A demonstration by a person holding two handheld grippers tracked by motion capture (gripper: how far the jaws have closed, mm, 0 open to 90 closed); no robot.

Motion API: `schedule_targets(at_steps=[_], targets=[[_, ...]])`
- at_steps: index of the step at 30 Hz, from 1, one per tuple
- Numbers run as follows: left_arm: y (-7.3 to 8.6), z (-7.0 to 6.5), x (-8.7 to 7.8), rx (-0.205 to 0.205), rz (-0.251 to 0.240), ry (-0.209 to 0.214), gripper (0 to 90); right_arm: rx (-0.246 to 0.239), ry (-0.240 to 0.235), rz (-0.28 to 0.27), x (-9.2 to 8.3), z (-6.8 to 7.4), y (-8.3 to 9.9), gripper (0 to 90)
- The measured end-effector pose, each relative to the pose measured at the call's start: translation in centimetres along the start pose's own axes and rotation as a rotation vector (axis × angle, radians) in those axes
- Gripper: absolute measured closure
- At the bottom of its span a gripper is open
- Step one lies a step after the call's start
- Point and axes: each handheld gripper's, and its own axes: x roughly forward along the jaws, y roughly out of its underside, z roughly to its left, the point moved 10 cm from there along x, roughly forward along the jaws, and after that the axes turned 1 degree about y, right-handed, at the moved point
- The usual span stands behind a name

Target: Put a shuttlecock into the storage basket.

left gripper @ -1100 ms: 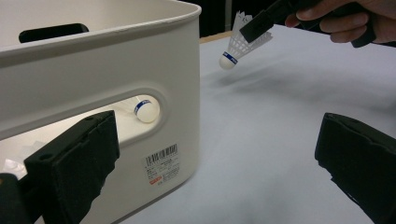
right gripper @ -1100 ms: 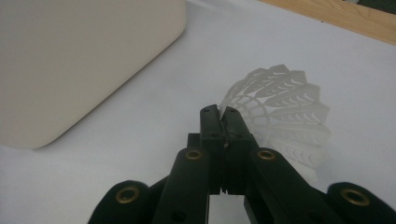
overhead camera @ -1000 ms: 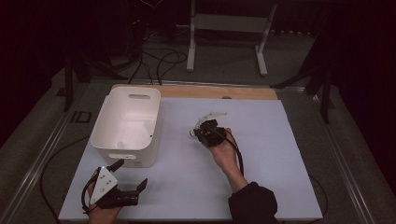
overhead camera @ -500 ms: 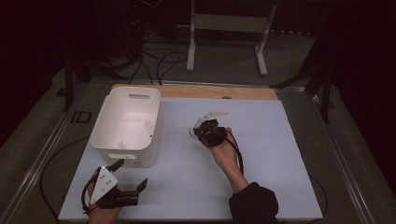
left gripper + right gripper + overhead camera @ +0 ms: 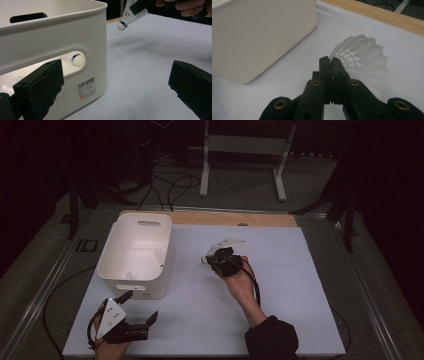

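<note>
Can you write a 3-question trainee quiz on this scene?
1. True or false: the right gripper is shut on a shuttlecock.
2. What shows through the bin's handle slot? A) a second shuttlecock B) a cable C) a glove
3. How do the left gripper's jaws stand?

Key: 1 true, it pinches the white skirt. 2 A, its white cork with a blue band lies inside. 3 Wide open and empty, near the bin's front corner.

Barcode label point(image 5: 86, 88) on the white bin point(image 5: 62, 37), print unreadable
</note>
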Motion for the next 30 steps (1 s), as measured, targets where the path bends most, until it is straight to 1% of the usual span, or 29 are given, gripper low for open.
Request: schedule_targets(at_steps=[24, 30], targets=[[0.0, 0.0, 0.0, -0.001, -0.002, -0.002, 0.4, -0.015, -0.011, -0.031, -0.9, 0.9, -1.3, 89.2], [-0.1, 0.0, 0.0, -0.007, -0.007, -0.001, 0.4, -0.017, -0.015, -0.037, -1.1, 1.2, -1.5, 89.3]])
